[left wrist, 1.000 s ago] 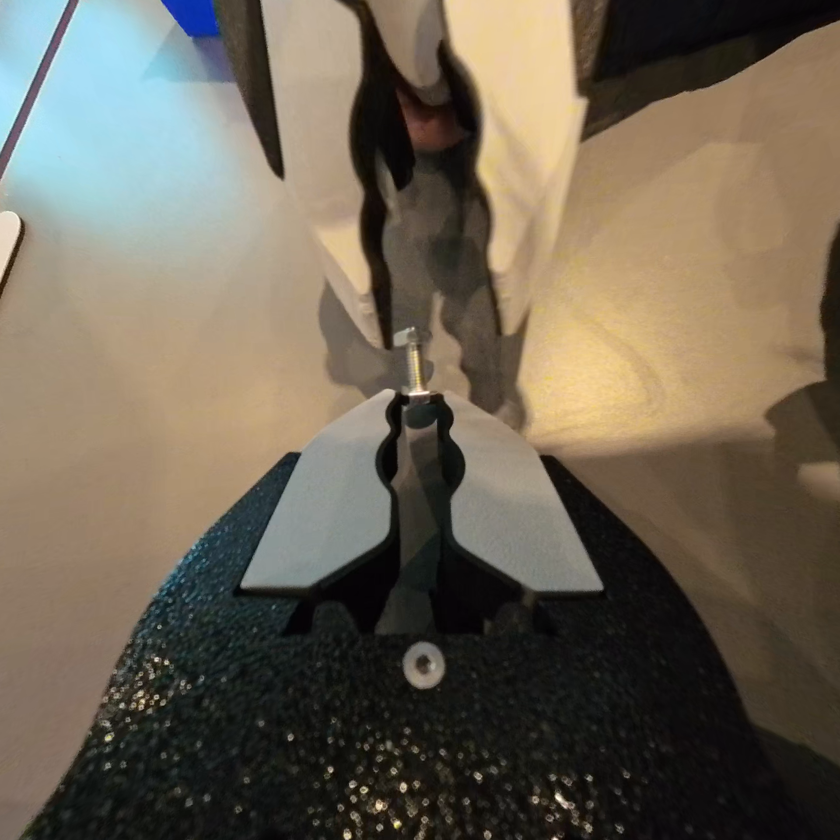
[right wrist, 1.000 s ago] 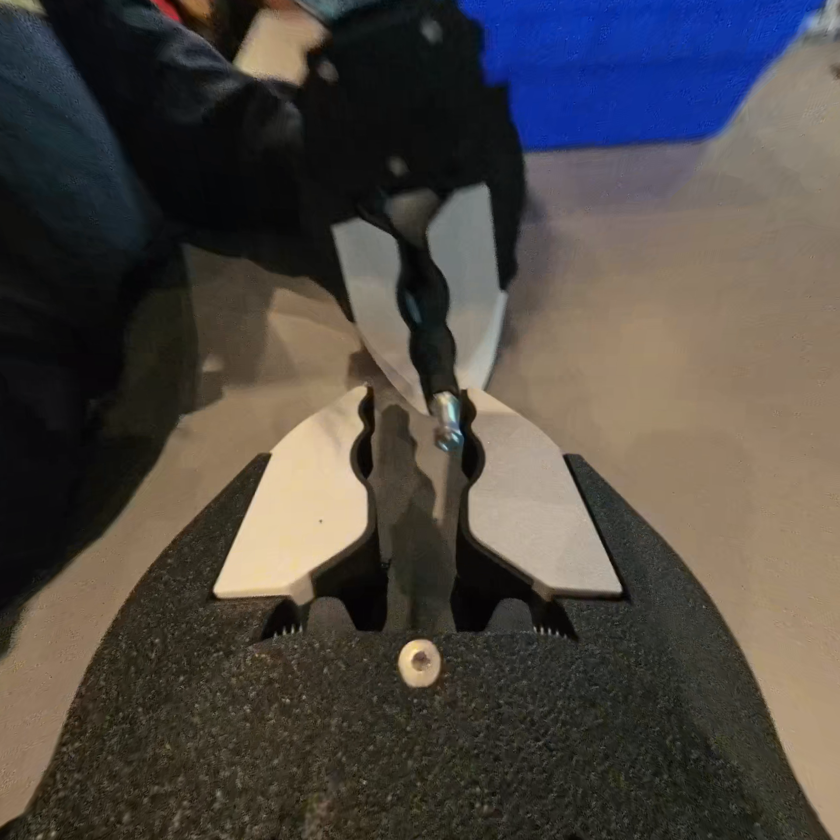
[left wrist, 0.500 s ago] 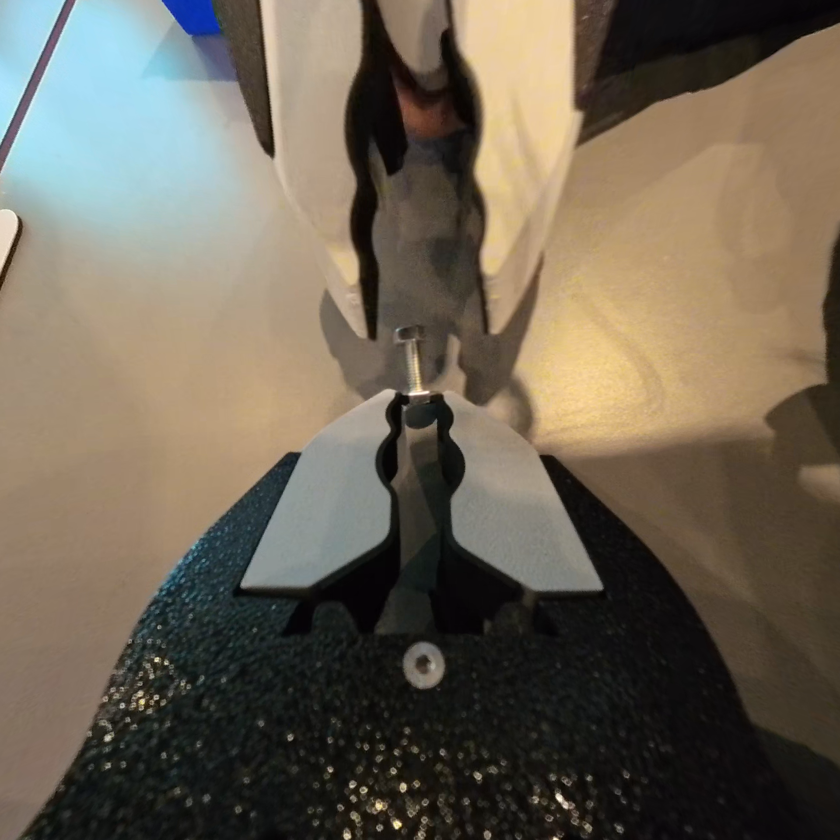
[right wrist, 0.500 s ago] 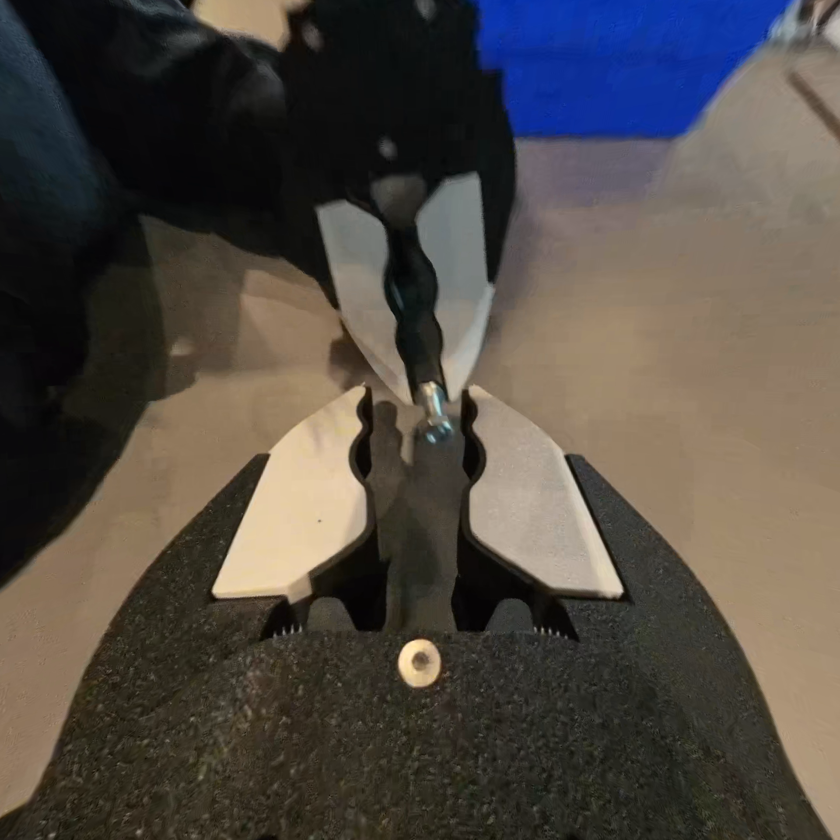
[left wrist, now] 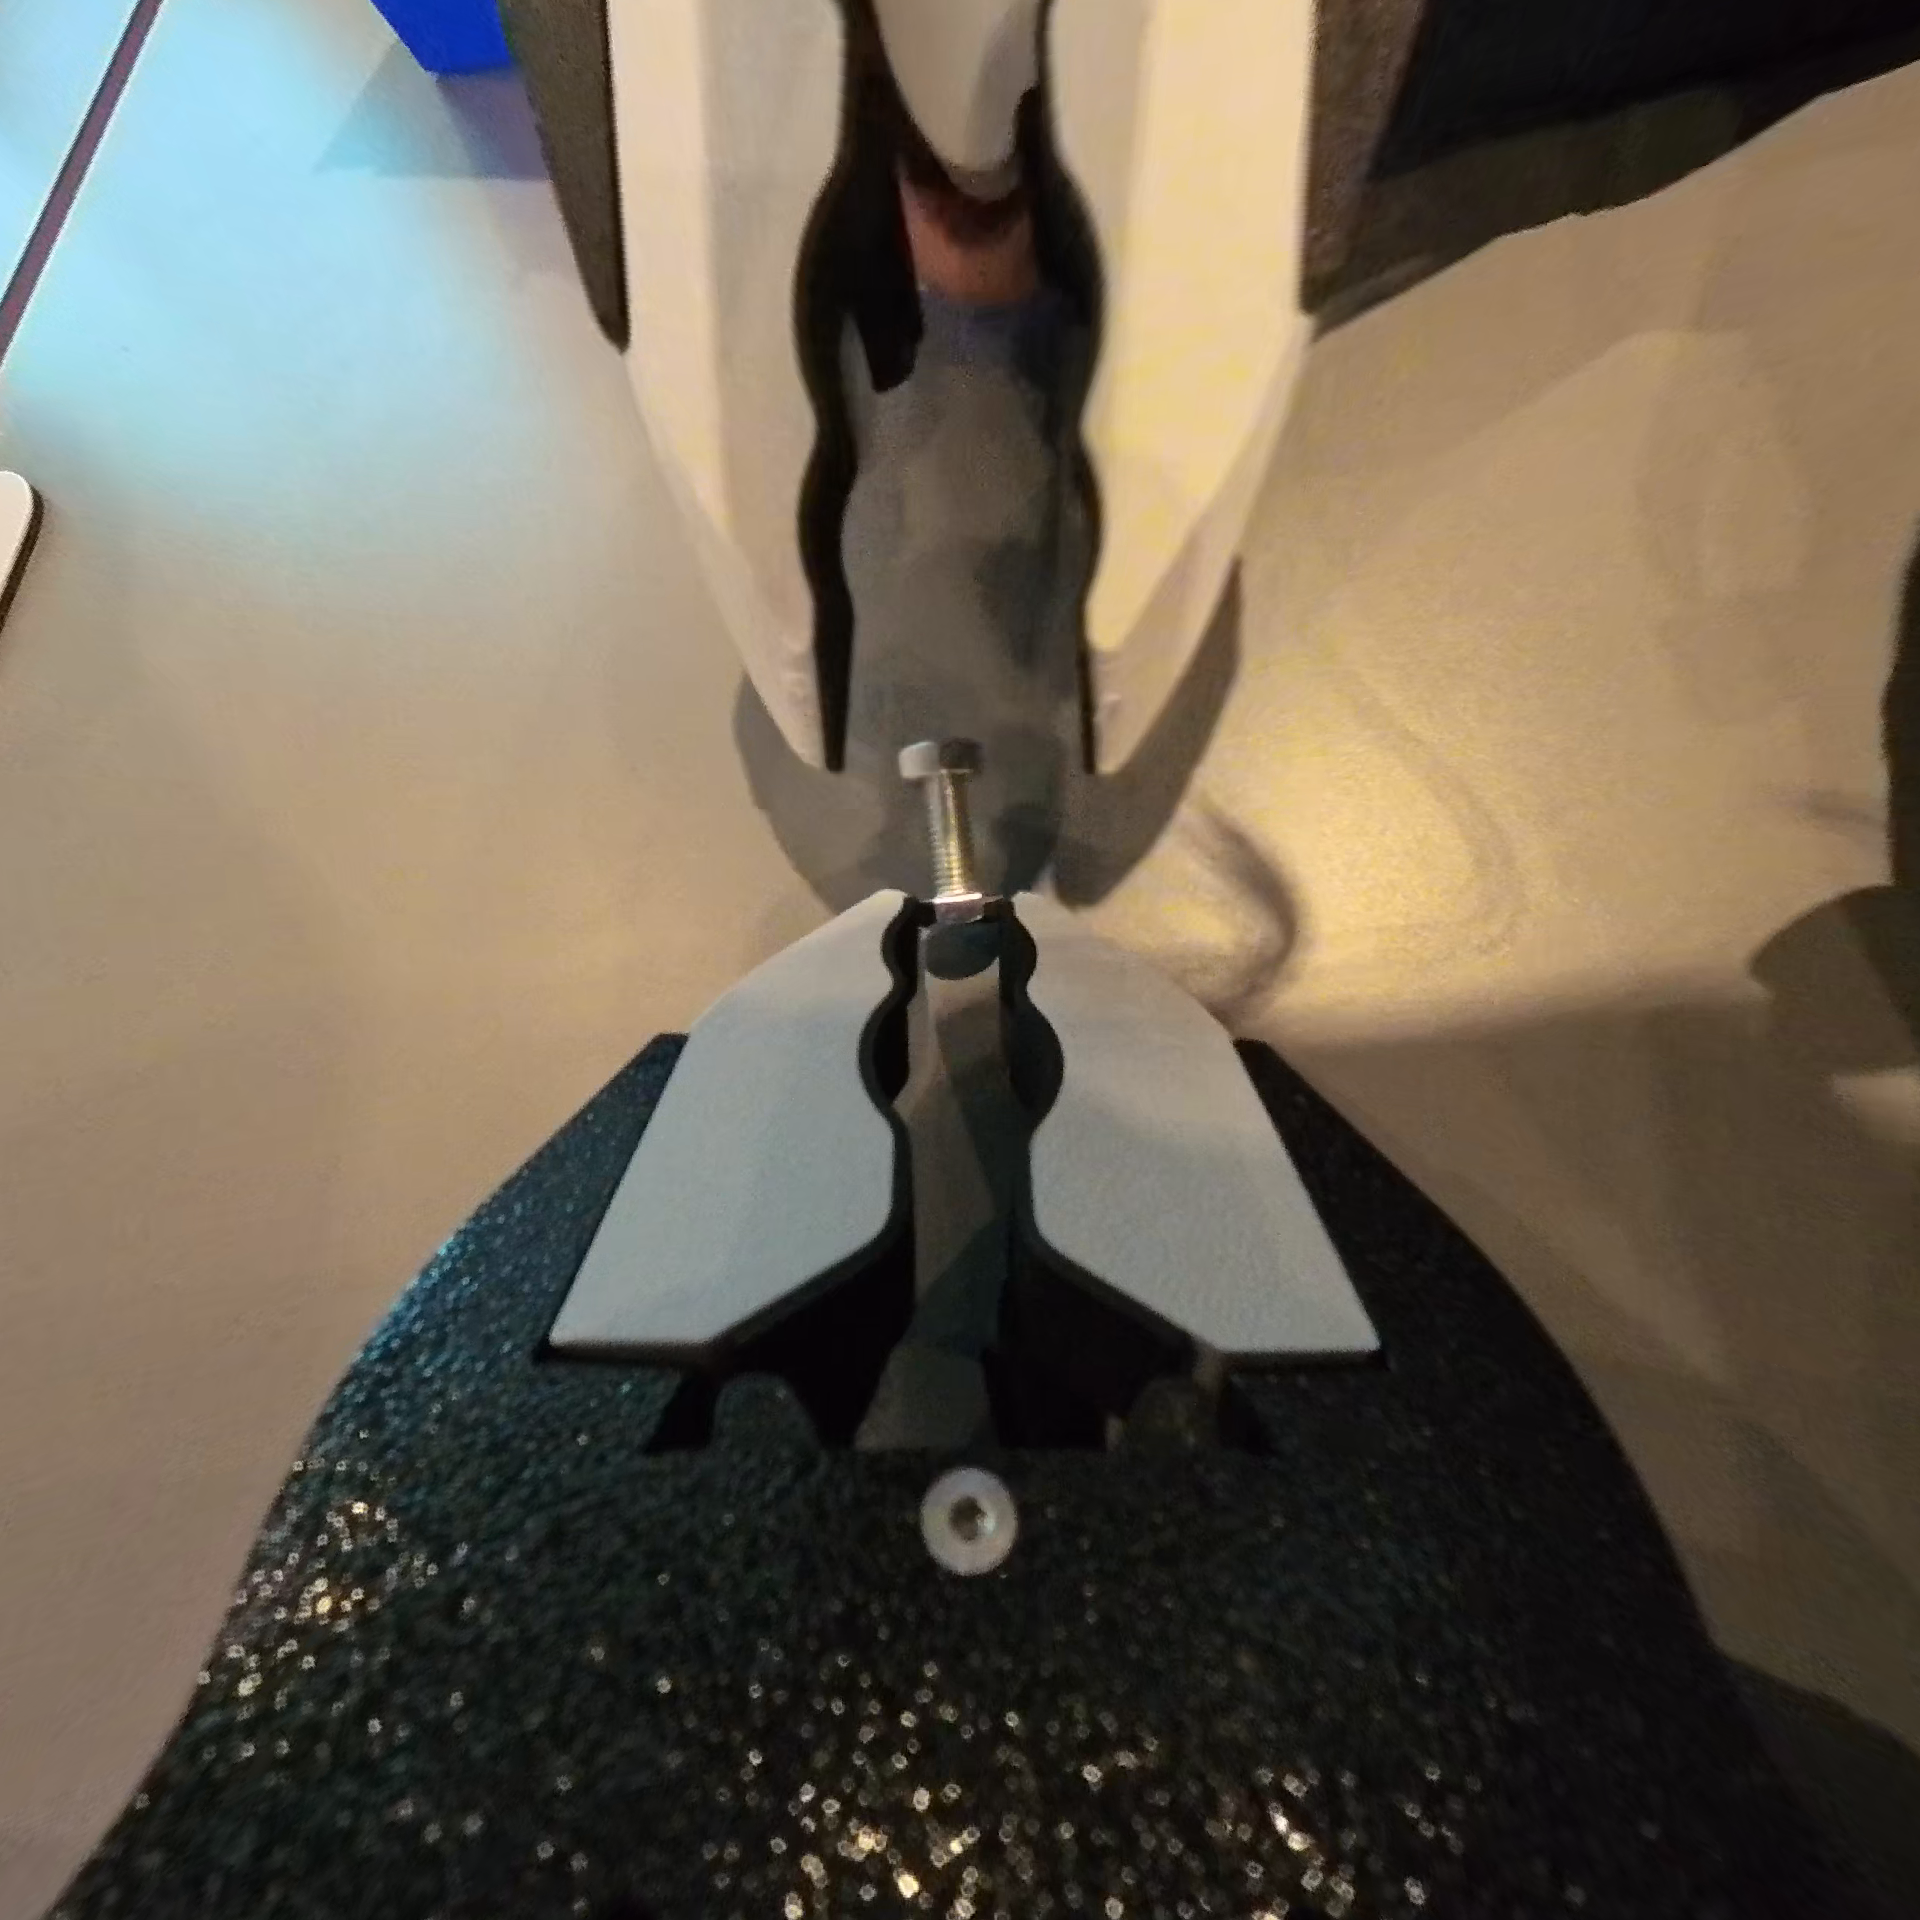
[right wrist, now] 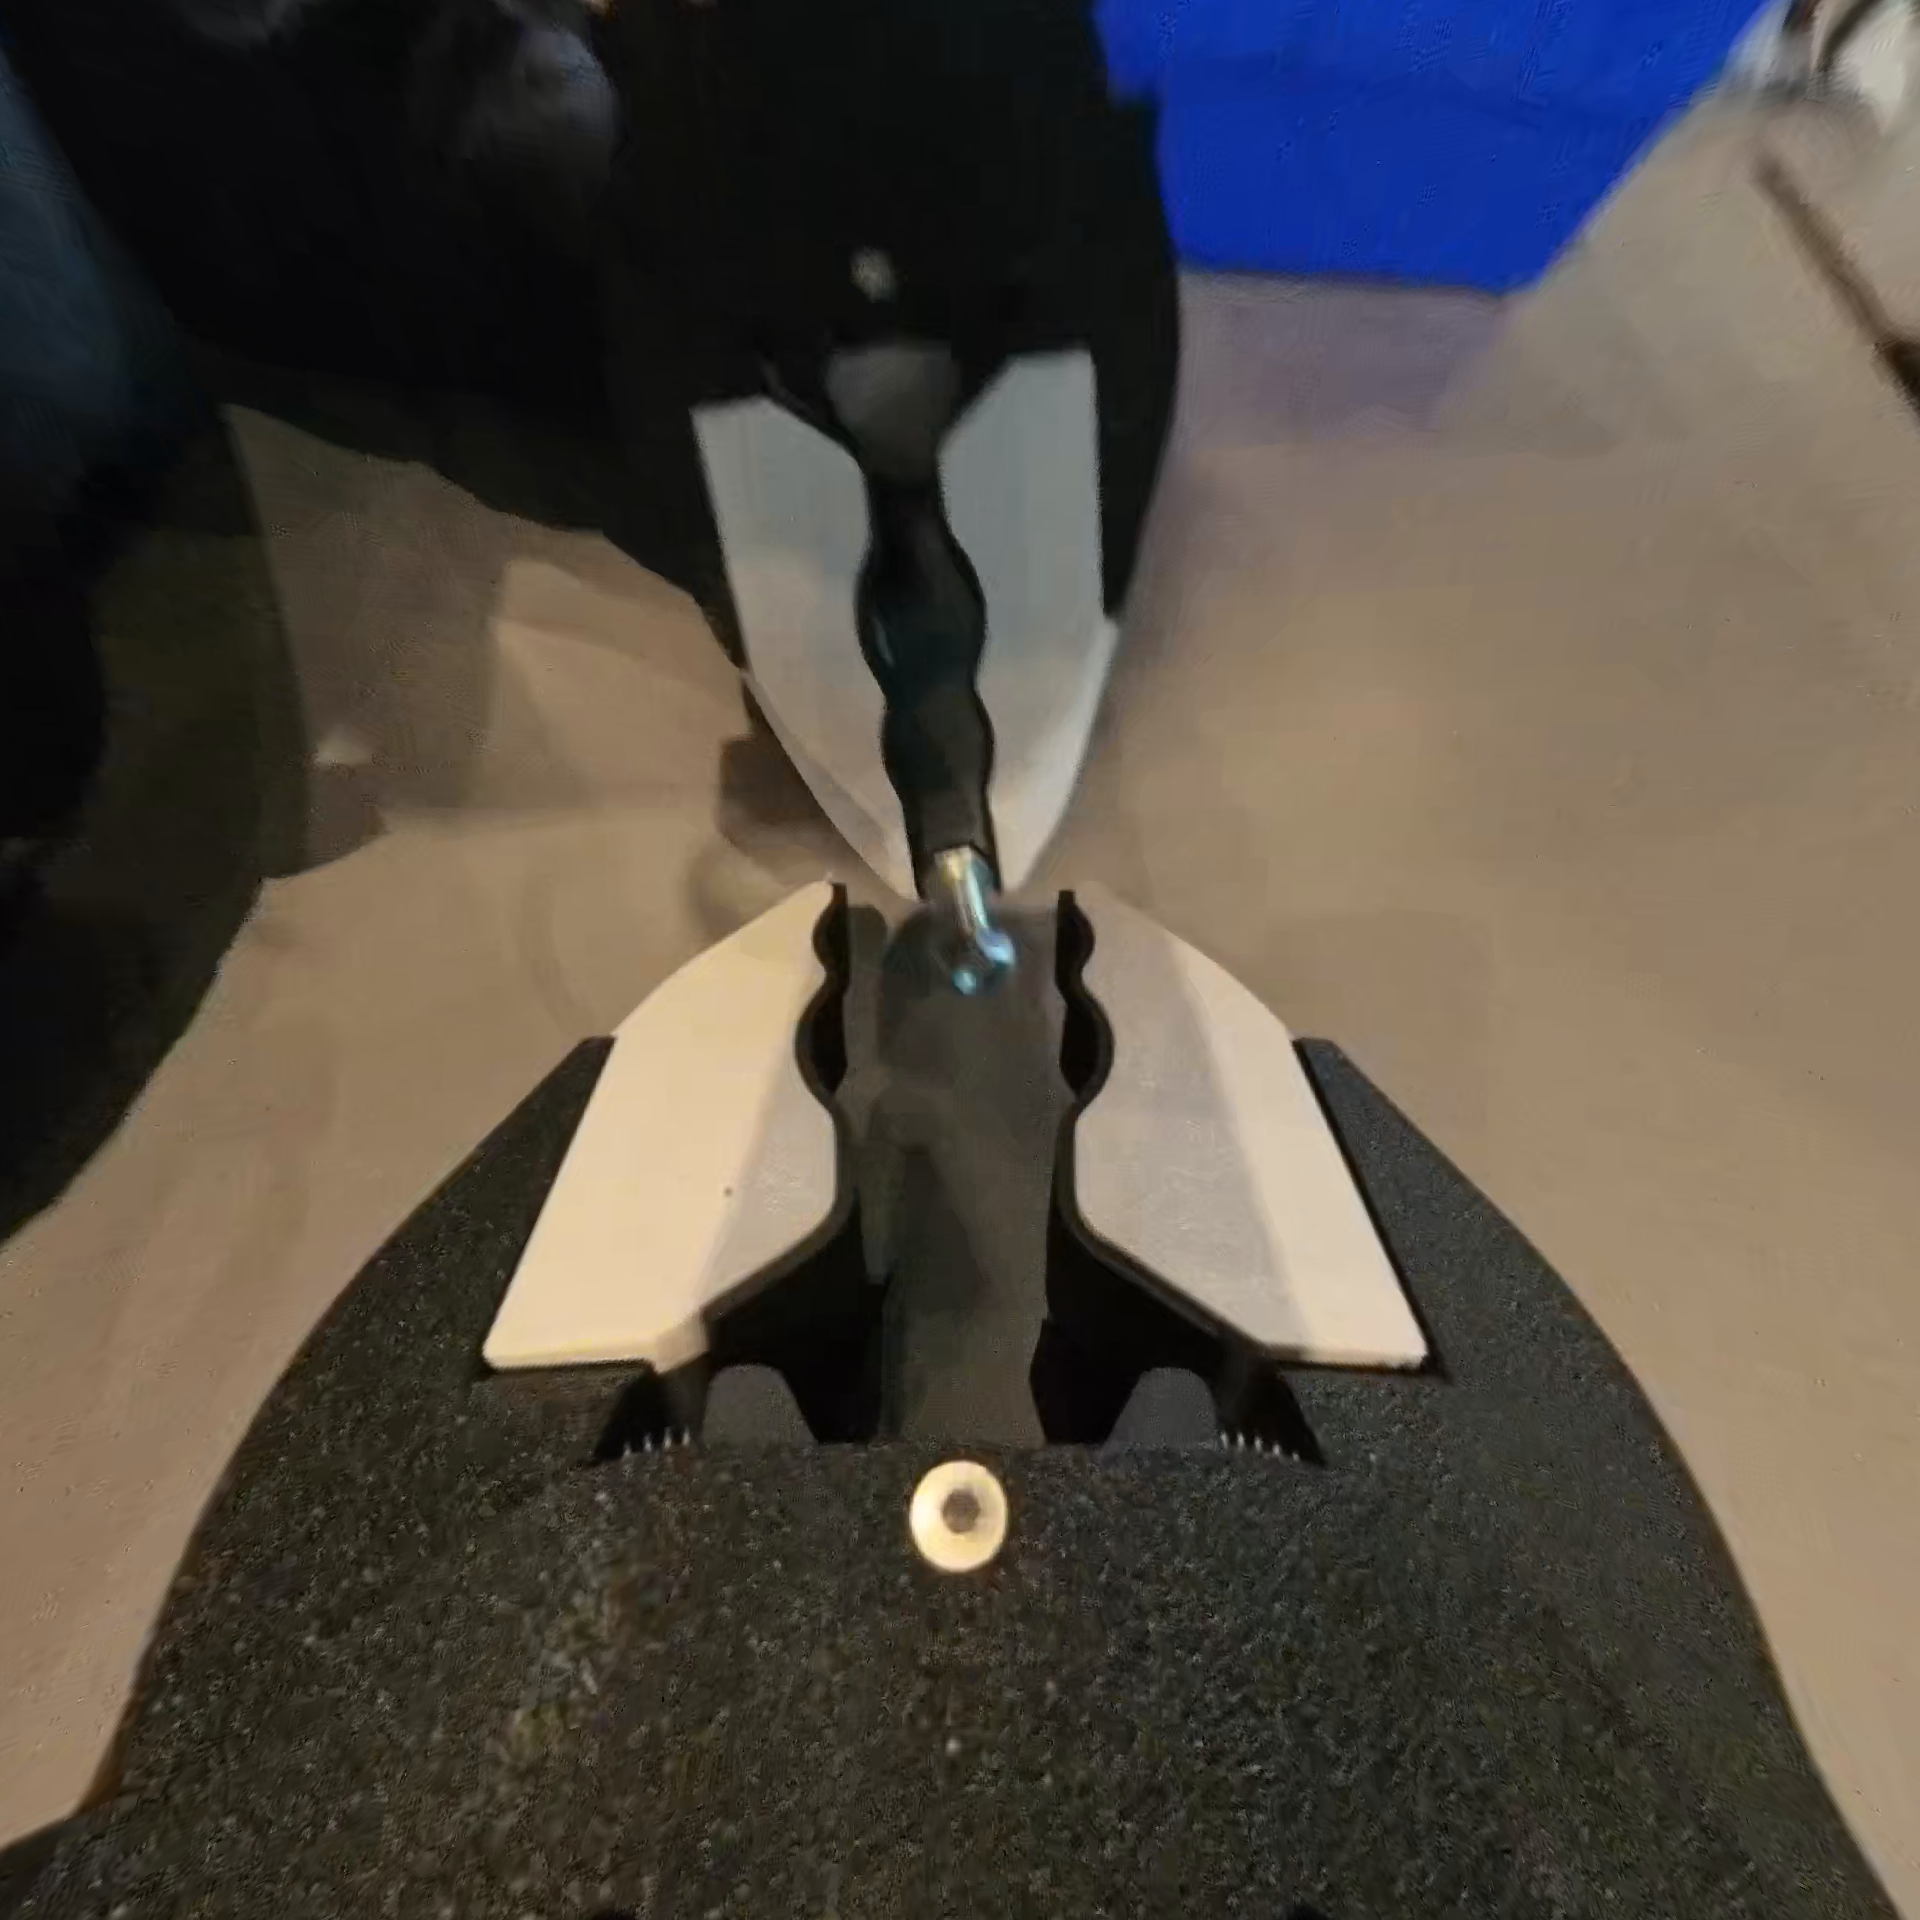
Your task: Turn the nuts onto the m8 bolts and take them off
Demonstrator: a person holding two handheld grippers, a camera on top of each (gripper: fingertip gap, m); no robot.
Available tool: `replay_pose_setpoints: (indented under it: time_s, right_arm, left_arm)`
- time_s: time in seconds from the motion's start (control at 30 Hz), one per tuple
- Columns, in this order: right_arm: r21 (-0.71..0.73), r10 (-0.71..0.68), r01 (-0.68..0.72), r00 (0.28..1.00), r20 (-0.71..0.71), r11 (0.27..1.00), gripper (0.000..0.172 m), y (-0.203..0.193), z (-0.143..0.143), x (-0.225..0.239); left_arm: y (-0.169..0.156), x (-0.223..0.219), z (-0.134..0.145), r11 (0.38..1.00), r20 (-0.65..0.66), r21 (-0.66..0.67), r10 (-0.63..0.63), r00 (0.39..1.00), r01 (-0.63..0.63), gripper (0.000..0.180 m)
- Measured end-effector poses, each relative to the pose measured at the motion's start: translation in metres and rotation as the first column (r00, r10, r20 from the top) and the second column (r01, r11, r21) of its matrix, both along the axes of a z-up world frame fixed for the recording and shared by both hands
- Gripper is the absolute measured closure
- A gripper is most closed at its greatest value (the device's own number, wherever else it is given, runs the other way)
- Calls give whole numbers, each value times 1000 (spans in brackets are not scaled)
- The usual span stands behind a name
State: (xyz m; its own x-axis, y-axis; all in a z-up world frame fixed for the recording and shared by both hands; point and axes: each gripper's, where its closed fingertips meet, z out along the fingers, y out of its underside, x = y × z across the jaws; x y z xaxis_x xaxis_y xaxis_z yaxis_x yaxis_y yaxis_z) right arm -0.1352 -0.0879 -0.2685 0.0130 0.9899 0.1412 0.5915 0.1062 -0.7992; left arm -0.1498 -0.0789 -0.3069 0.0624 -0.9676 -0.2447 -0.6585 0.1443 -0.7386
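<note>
In the left wrist view my left gripper [left wrist: 961, 916] is shut on a silver nut [left wrist: 961, 910] at its fingertips. A silver bolt [left wrist: 951, 831] sits in the nut and points away from me, its hex head at the far end. My right gripper [left wrist: 961, 753] faces it from above, open, with the bolt head between its tips and apart from both. In the right wrist view my right gripper [right wrist: 951, 914] is open around the bolt's head [right wrist: 977, 966] with a gap on each side. The left gripper [right wrist: 956, 862] holds the bolt's far end.
Both grippers hang over a beige tabletop [left wrist: 312, 831]. A blue object [right wrist: 1351, 135] stands at the back. A person's dark sleeve [right wrist: 208, 208] fills the upper left of the right wrist view. A white object [left wrist: 10, 540] lies at the left edge. My hands' fingertips stand some 5 cm from each other. The blue object [right wrist: 1351, 135] is about 25 cm from my left fingertips.
My right gripper has turned from a tilt to square with the bolt, and its jaws have widened a little around the head. The left gripper has kept hold of the nut and stayed still.
</note>
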Motion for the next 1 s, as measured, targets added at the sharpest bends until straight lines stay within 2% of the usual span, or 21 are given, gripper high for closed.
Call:
replay_pose_setpoints:
  time_s: [0.1, 0.2, 0.27, 0.37, 0.4, 0.53, 0.67, 0.73, 0.87, 0.93, 1.0]
  right_arm:
    - [-132, -45, 56, 996, 82, 990, 133, 4, -15, 10]
    - [-186, -14, 34, 994, 108, 982, 134, -3, -22, 6]
    - [-156, 26, -15, 997, 69, 988, 132, -9, -18, -2]
    - [-54, 147, -154, 982, -115, 987, 133, -27, 11, -15]
    - [-34, 116, -123, 982, -145, 992, 135, -22, 18, -15]
    - [-137, -42, 45, 999, 24, 990, 132, 3, -7, 6]
    - [-188, -25, 42, 995, 92, 981, 132, -1, -22, 5]
    - [-173, 16, -3, 997, 72, 985, 130, -7, -21, -1]
    - [-64, 130, -137, 986, -104, 989, 132, -21, 8, -10]
    - [-76, 87, -99, 986, -141, 992, 137, -15, 16, -7]
    - [-106, 8, -14, 998, -61, 994, 138, -2, 5, 1]
  left_arm:
    - [0, 0, 0, 1000, 0, 0, 0, 1000, 0, 166]
    - [0, 0, 0, 1000, 0, -1, 0, 1000, 0, 166]
    - [0, 0, 0, 1000, 0, -3, 0, 1000, 0, 166]
    - [0, 0, 0, 1000, 0, -4, 1, 1000, -1, 166]
    - [0, 0, 0, 1000, 0, -5, 1, 1000, -1, 166]
    - [0, 0, 0, 1000, 0, -4, 1, 1000, -1, 166]
    - [0, 0, -1, 1000, 0, -5, 1, 1000, -1, 166]
    - [0, 0, -1, 1000, 0, -6, 0, 1000, 0, 166]
    - [-1, 0, -1, 1000, 1, -6, -3, 1000, 3, 166]
    - [-1, 0, -1, 1000, 0, -11, -2, 1000, 2, 166]
    - [-1, 0, -1, 1000, 0, -10, -2, 1000, 2, 166]
